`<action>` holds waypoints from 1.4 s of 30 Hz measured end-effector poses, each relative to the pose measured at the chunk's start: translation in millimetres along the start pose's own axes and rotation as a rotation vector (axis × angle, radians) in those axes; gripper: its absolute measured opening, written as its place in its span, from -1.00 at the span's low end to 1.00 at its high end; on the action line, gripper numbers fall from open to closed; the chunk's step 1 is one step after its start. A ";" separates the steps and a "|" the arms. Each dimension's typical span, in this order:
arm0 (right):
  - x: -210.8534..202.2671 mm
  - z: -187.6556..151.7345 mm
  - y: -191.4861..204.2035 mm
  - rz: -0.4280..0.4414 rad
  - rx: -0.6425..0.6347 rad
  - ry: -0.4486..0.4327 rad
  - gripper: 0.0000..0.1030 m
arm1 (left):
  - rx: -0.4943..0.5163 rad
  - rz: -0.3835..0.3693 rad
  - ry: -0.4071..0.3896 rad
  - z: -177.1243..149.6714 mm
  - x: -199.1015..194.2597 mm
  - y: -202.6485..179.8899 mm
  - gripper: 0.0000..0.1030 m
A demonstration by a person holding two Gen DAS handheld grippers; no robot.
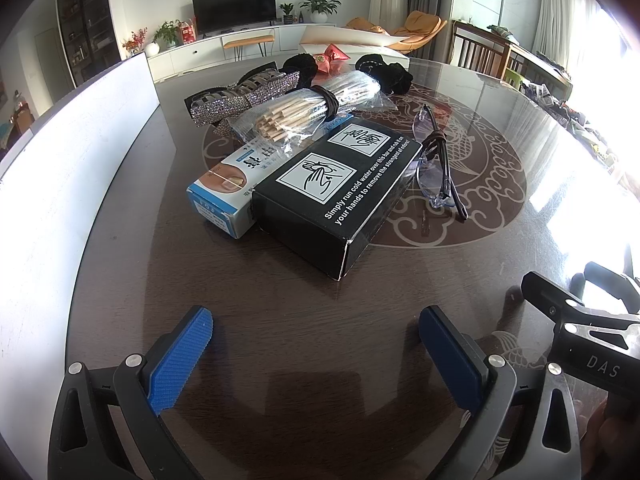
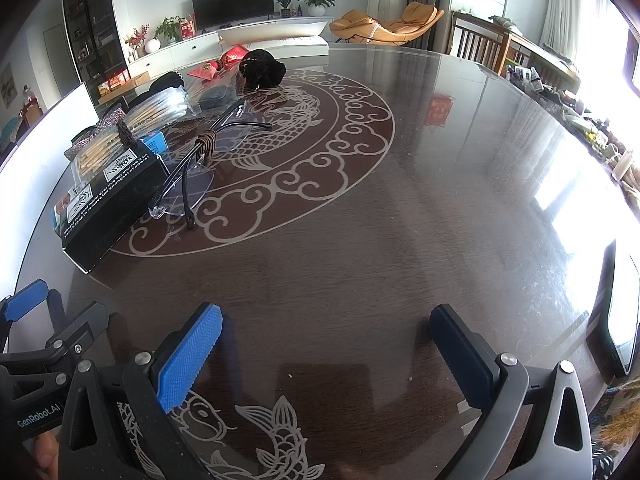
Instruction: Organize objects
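Note:
A black box (image 1: 336, 196) (image 2: 112, 200) with white print lies on the dark table, a blue and white box (image 1: 228, 176) against its left side. Behind them lie a bag of wooden sticks (image 1: 304, 114) (image 2: 140, 124), a rhinestone hair clip (image 1: 240, 96) and black scrunchies (image 1: 384, 70) (image 2: 262, 68). Folded rimless glasses (image 1: 438, 164) (image 2: 196, 168) rest to the right of the black box. My left gripper (image 1: 316, 354) stands open in front of the boxes, holding nothing. My right gripper (image 2: 326, 354) is open over bare table, right of the pile.
A white board (image 1: 80, 168) stands upright along the table's left edge. Red packets (image 2: 218, 64) lie at the far side. A phone or tablet (image 2: 620, 312) sits at the right edge. Wooden chairs (image 1: 484, 52) stand beyond the table.

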State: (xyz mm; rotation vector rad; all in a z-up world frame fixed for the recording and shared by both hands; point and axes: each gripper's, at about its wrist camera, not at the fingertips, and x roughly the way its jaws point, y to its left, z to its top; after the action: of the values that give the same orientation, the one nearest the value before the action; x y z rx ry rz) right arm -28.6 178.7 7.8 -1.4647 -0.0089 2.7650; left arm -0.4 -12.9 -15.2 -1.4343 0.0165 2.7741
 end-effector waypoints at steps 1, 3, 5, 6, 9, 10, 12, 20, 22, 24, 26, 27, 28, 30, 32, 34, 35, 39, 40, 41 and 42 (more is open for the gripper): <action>0.0 -0.3 0.0 0.000 0.000 0.000 1.00 | 0.000 0.000 0.000 -0.3 0.3 -0.7 1.00; 0.1 -0.5 0.0 0.000 0.000 0.000 1.00 | 0.000 0.000 0.000 0.1 0.1 0.0 1.00; 0.1 -0.1 0.0 0.000 0.000 0.000 1.00 | 0.000 0.000 0.000 0.2 0.3 0.0 1.00; 0.1 -0.5 0.0 0.000 0.000 0.000 1.00 | 0.000 0.000 0.000 0.2 0.3 0.0 1.00; 0.1 -0.6 -0.1 0.000 0.000 0.000 1.00 | -0.001 0.000 0.000 0.4 0.4 0.0 1.00; 0.1 -0.4 0.0 0.000 0.000 -0.001 1.00 | -0.001 0.000 0.000 0.3 0.5 -0.3 1.00; 0.1 -0.6 0.0 0.000 0.000 -0.001 1.00 | -0.001 0.000 0.000 0.5 0.6 -0.1 1.00; 0.1 -0.4 -0.1 0.003 -0.003 -0.002 1.00 | -0.001 0.000 0.000 0.8 0.9 -0.1 1.00; 0.0 0.1 -0.1 0.004 -0.003 -0.002 1.00 | -0.001 0.000 -0.001 0.4 1.1 -0.8 1.00; 0.0 -0.1 -0.1 0.003 -0.003 -0.002 1.00 | -0.001 0.000 0.000 0.9 1.1 -0.1 1.00; 0.1 -0.2 -0.1 0.004 -0.003 -0.002 1.00 | -0.002 0.000 0.000 1.0 1.2 -0.2 1.00; 0.1 -0.3 -0.1 0.004 -0.003 -0.002 1.00 | -0.002 0.000 0.000 1.0 1.2 -0.1 1.00; 0.1 -0.1 0.0 0.004 -0.003 -0.002 1.00 | -0.002 0.000 0.000 0.9 1.3 -0.4 1.00; -0.1 0.2 -0.2 0.003 -0.003 -0.001 1.00 | -0.002 0.000 0.000 1.2 1.3 -0.2 1.00; -0.1 0.7 -0.2 0.003 -0.003 -0.001 1.00 | -0.002 0.000 -0.001 1.2 1.4 -0.2 1.00; -0.1 0.6 -0.1 0.002 -0.004 -0.001 1.00 | -0.002 0.000 -0.001 1.2 1.5 -0.4 1.00; -0.2 0.4 -0.4 0.003 -0.003 -0.001 1.00 | -0.002 0.000 -0.001 1.0 1.6 -0.6 1.00; -0.3 0.2 -0.4 0.003 -0.004 -0.002 1.00 | -0.002 0.000 -0.001 1.4 1.6 -0.2 1.00; -0.3 1.0 -0.5 0.003 -0.004 -0.002 1.00 | -0.002 0.000 -0.001 1.2 1.7 -0.4 1.00; -0.3 0.8 -0.4 0.003 -0.004 -0.002 1.00 | -0.002 0.000 -0.001 1.1 1.7 -0.7 1.00; -0.3 0.8 -0.5 0.003 -0.004 -0.002 1.00 | -0.002 0.000 -0.001 1.5 1.7 -0.2 1.00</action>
State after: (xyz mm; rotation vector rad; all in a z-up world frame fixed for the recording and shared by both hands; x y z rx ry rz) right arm -29.1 179.1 8.5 -1.4643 -0.0122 2.7698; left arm -2.6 -12.7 -15.7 -1.4341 0.0136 2.7757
